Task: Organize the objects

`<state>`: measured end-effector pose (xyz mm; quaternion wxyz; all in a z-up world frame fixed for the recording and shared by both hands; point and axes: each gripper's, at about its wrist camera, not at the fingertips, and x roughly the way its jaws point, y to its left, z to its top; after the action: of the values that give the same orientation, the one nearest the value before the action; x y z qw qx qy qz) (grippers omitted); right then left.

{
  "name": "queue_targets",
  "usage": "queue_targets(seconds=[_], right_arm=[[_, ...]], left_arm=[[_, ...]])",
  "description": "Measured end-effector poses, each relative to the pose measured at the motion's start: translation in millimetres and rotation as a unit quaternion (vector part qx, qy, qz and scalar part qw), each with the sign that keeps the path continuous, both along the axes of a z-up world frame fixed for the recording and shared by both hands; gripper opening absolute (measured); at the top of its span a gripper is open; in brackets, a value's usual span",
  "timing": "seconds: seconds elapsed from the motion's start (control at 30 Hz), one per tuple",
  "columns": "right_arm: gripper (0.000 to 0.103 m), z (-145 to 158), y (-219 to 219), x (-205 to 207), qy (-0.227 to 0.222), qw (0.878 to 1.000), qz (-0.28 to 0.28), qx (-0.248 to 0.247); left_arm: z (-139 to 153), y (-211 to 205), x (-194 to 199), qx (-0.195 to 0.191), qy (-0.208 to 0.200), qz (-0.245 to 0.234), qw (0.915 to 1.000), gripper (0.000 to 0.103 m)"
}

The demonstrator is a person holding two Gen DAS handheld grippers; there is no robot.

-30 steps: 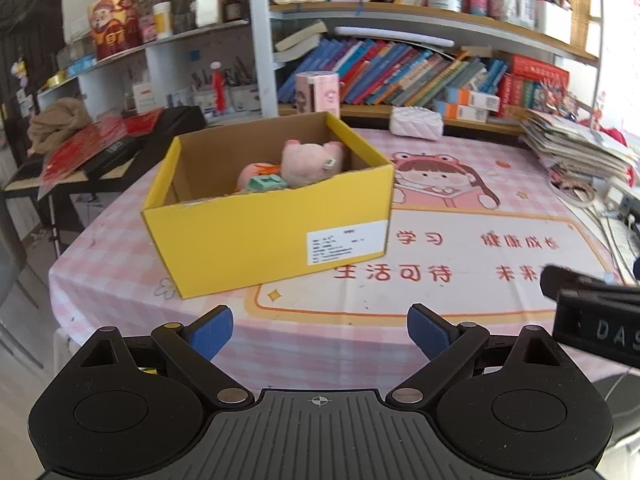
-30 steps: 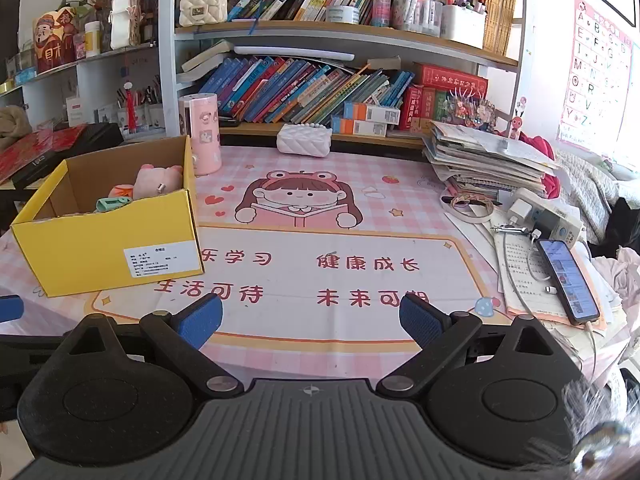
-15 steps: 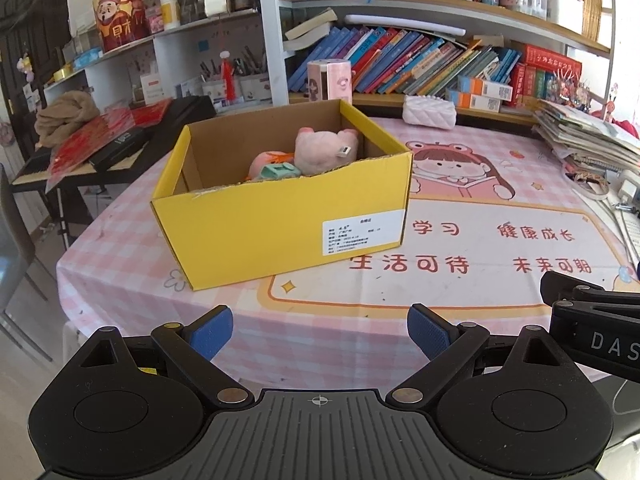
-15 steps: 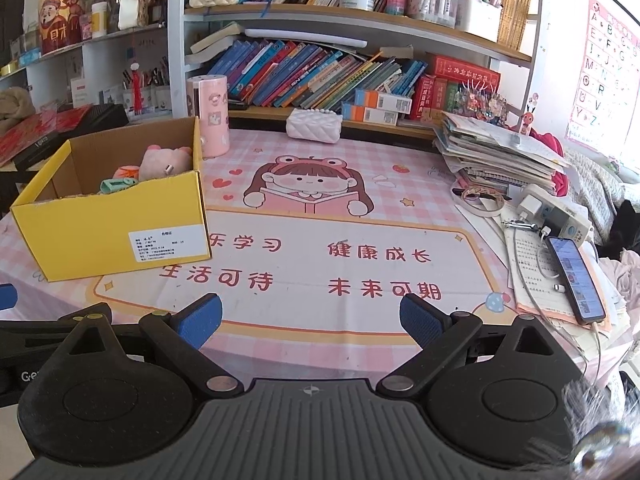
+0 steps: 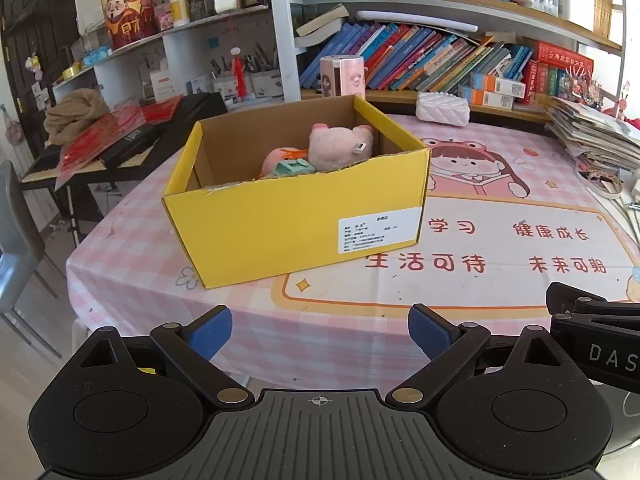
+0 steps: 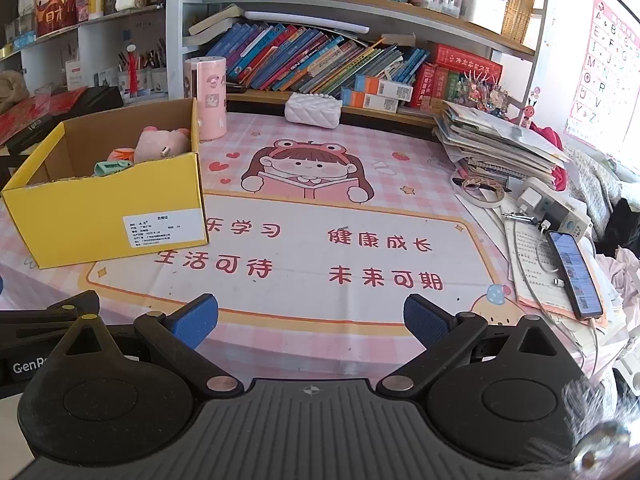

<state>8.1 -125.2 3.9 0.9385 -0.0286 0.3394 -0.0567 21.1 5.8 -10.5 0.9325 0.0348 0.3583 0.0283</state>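
Bookshelf (image 6: 320,60) behind table (image 6: 360,208); yellow box (image 5: 296,224) (toys inside) left.

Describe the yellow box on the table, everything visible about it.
The yellow box is an open-topped cardboard carton: bright yellow outside, plain brown inside, with a white printed label on its near wall and a slightly ragged top edge there. It sits flat on the pink checked tablecloth, turned at an angle, toward the table's left side. Inside lie a pink plush pig, a peach-coloured toy and a mint-green item. Neither gripper touches it.
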Motion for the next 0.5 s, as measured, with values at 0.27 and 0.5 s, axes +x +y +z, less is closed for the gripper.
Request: queue_targets(seconds=[0.27,0.5], right_arm=[[0.1,-1.6,3.8,3.6,0.007,1.0,0.005,-0.002],[0.1,-3.4,5.2,7.5,0.014,1.0,0.007,-0.003]], left_arm=[[-2.4,2.0,2.5,0.006,0.003,0.007,1.0,0.097],[-5.4,5.3,6.5,-0.004,0.016,0.009,0.9998,0.098]])
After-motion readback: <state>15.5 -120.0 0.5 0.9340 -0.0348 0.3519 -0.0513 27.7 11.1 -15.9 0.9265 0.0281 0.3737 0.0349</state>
